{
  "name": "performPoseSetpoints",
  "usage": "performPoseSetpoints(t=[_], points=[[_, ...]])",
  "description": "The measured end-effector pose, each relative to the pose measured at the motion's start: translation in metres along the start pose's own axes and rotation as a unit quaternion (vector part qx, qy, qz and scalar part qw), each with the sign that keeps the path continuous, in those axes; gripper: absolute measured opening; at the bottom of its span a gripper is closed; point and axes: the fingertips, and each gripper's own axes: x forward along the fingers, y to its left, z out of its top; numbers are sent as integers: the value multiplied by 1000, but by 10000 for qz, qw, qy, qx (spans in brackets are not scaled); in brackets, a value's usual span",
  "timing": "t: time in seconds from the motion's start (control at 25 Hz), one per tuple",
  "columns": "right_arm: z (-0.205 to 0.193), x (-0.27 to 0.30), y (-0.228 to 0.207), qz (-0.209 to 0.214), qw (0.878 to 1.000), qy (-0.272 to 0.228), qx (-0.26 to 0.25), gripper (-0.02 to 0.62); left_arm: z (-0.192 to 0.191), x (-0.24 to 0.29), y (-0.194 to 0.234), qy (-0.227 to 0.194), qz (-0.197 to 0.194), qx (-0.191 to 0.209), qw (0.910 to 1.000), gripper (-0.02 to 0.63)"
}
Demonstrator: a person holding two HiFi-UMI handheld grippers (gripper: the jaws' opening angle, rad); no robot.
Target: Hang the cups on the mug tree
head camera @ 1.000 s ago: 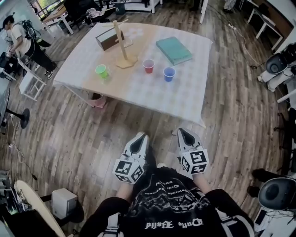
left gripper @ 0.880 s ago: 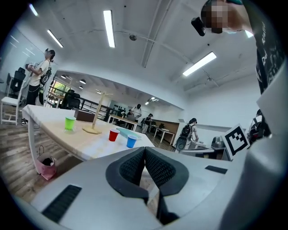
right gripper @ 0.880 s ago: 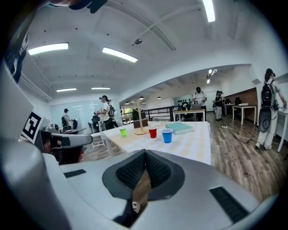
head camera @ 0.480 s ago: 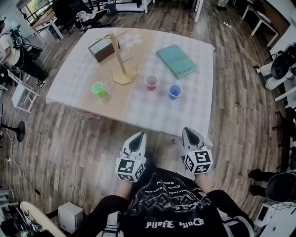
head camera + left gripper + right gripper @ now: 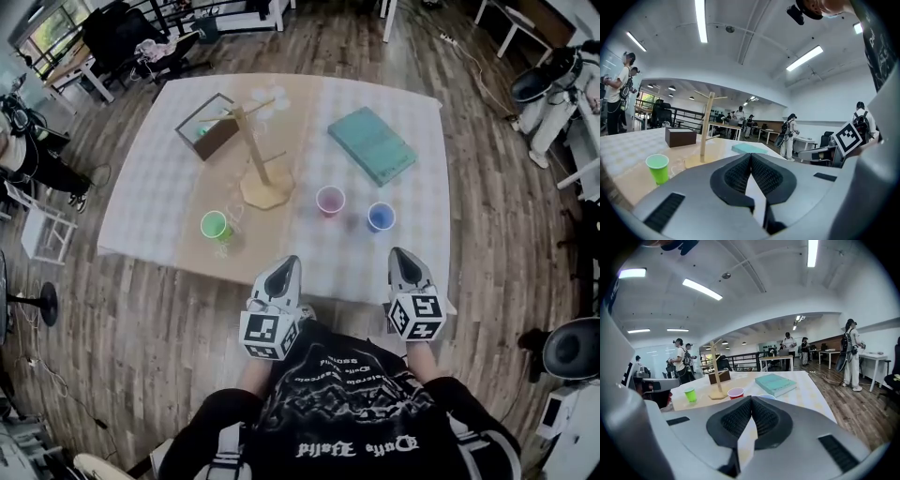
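Closer table (image 5: 150,187), mug tree (image 5: 253,155) upright

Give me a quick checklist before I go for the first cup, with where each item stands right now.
1. Left gripper empty: ok, jaws together with nothing between them.
2. Right gripper empty: ok, the same.
3. Jaws open for a grab: not ok, both are shut.
4. Cups upright on the table: ok, the green cup, red cup and blue cup stand apart from each other.
5. Mug tree pegs free: ok, no cup hangs on it.
6. Handles for hanging the cups: cannot tell, none shows.
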Motion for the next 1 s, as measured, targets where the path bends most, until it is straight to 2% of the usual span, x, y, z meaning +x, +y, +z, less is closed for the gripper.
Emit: performPoseSetpoints(t=[0.24, 0.36, 0.56, 0.88, 1.0], points=[[7, 28, 3, -414, 9991, 100, 69, 11, 11, 16, 45, -114, 142, 35, 9998, 18], [7, 35, 4, -581, 9981, 150, 110, 11, 9, 22, 57, -52, 52, -23, 10000, 18], [6, 48, -2, -738, 9968, 255, 191, 16, 4, 24, 71, -17, 120, -82, 9999, 18], [14, 62, -30, -782, 9951, 392, 466, 135, 4, 28, 78, 28, 280, -176, 9994, 18], [15, 71, -45, -728, 9943, 565, 541, 155, 8, 33, 79, 25, 364, -197, 9991, 18]])
